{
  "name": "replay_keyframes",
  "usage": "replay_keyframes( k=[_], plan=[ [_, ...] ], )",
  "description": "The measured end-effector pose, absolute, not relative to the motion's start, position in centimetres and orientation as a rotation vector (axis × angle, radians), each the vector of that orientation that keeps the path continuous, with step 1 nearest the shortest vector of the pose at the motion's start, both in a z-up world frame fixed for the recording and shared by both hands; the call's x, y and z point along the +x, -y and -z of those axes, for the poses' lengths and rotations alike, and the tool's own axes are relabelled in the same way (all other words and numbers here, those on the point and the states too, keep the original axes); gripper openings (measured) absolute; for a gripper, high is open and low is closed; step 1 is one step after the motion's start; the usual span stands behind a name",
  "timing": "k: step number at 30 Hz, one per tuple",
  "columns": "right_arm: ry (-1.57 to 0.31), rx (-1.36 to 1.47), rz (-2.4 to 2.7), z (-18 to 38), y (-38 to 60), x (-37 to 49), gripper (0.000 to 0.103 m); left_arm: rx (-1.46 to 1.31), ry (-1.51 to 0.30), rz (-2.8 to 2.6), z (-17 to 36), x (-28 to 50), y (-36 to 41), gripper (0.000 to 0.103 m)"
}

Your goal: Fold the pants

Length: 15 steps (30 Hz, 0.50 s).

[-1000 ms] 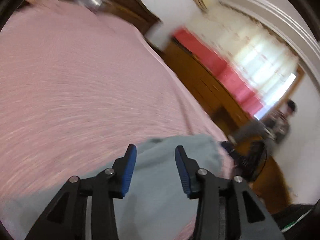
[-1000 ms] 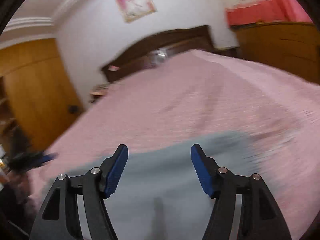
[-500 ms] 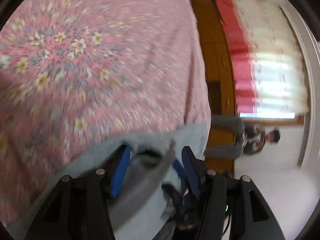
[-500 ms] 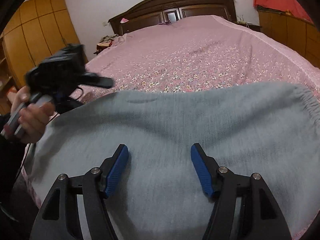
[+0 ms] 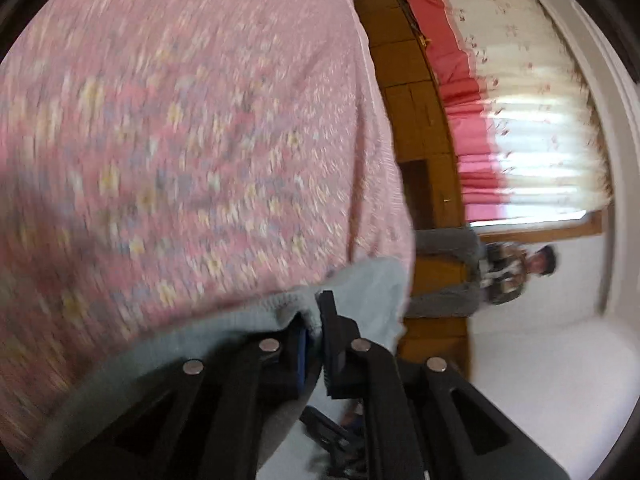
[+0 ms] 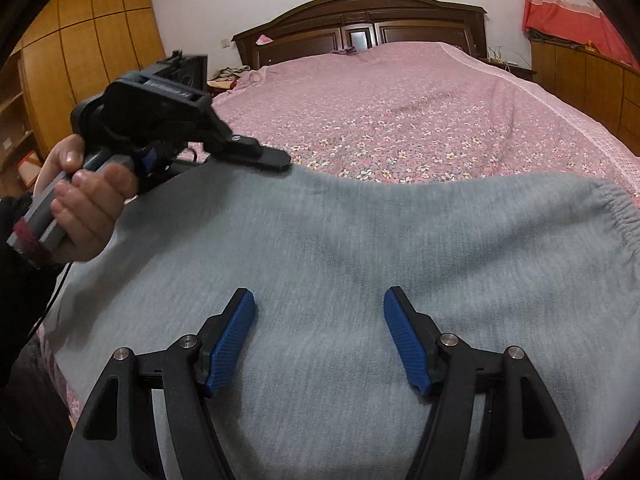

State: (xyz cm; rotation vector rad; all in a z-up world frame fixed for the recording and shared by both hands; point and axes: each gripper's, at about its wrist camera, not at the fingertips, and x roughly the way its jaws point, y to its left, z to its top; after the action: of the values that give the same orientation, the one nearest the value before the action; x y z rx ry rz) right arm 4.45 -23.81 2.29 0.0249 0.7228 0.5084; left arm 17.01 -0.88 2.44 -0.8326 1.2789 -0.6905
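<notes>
Grey pants (image 6: 340,248) lie spread across the near end of a pink flowered bed (image 6: 400,120), with the elastic waistband (image 6: 616,208) at the right. My left gripper (image 5: 316,320) is shut on the pants' edge (image 5: 372,292), and grey cloth is bunched between its blue pads. In the right wrist view a hand (image 6: 84,208) holds that left gripper (image 6: 276,160) at the pants' far left edge. My right gripper (image 6: 318,332) hovers open over the middle of the pants, with nothing between its fingers.
A dark wooden headboard (image 6: 360,28) closes the far end of the bed. Wooden wardrobes (image 6: 80,60) stand at the left and low cabinets (image 5: 416,100) under red and white curtains (image 5: 520,120) along the other side. A person (image 5: 512,276) stands by the cabinets.
My left gripper swung down to the pants' edge and closed on the cloth. My right gripper dropped closer to the pants and stayed open.
</notes>
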Motion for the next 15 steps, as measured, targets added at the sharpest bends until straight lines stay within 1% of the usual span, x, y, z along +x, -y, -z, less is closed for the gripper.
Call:
replay_keyframes(
  k=[5,7,15],
  plan=[
    [-0.732,0.035,-0.512,-2.5,23.8,4.7,0.068,-0.397,-1.241,0.626,-3.5,17.6,5.0,0.006],
    [-0.735,0.031,-0.510,-2.5,23.7,5.1,0.068,-0.300,-1.214,0.598,-3.7,17.1,6.1,0.006],
    [-0.766,0.023,-0.496,-2.9,23.7,5.2,0.068,-0.298,-1.131,0.573,-4.0,15.3,6.3,0.006]
  ],
)
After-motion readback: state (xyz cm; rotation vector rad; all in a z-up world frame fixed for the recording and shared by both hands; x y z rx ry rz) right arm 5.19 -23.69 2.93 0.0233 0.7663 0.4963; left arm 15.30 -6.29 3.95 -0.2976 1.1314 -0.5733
